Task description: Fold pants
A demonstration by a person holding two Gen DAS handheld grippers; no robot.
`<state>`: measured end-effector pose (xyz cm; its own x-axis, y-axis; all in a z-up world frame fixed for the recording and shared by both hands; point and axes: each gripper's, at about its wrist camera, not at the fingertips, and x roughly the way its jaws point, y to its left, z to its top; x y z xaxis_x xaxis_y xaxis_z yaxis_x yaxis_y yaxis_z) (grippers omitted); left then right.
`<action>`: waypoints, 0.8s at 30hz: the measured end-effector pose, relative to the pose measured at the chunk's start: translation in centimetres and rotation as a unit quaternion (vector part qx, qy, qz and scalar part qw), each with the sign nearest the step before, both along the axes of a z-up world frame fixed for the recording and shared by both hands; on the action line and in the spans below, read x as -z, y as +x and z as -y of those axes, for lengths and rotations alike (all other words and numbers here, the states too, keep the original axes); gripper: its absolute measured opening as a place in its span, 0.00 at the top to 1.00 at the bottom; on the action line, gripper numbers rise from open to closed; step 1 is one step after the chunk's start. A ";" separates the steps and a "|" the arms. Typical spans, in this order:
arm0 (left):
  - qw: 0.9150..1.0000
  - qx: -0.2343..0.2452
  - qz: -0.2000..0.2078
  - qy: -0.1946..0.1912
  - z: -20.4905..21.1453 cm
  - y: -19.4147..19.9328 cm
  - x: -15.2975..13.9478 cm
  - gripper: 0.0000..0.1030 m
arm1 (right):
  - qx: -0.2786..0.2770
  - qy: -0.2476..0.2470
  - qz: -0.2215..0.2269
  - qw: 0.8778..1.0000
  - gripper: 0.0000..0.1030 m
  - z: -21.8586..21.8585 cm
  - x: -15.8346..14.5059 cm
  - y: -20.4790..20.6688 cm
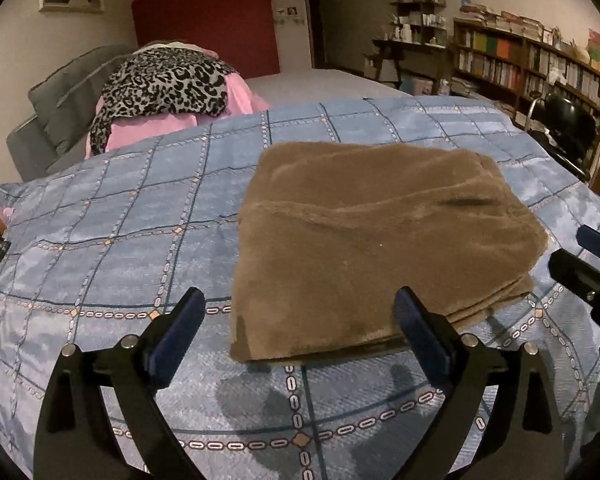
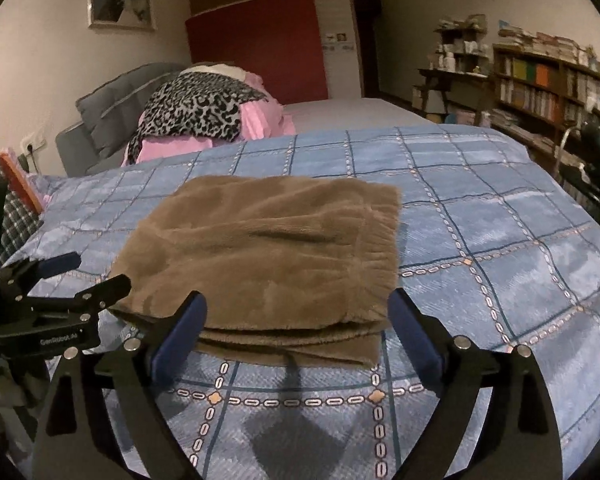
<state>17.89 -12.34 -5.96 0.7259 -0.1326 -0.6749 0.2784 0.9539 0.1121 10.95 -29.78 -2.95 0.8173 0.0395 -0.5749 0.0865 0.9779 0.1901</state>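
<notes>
My left tongs and right tongs stand apart and empty, since the brown pants lie folded near the bed's front edge.

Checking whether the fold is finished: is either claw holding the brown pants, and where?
Nothing is held. Left claw and right claw both stand open, clear of the folded brown pants.
</notes>
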 end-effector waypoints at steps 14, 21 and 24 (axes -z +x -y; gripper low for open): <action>0.998 -0.011 0.052 -0.020 0.0 -2.2 -4.4 0.03 | 0.028 -0.045 0.036 0.998 0.11 -1.1 -3.4 -2.1; 0.998 -0.001 0.050 -0.023 0.2 -2.8 -5.0 0.03 | 0.032 -0.049 0.037 0.998 0.11 -1.5 -3.7 -2.3; 0.999 -0.002 0.045 -0.017 0.5 -2.6 -4.8 0.03 | 0.033 -0.049 0.035 0.998 0.11 -1.5 -3.6 -2.1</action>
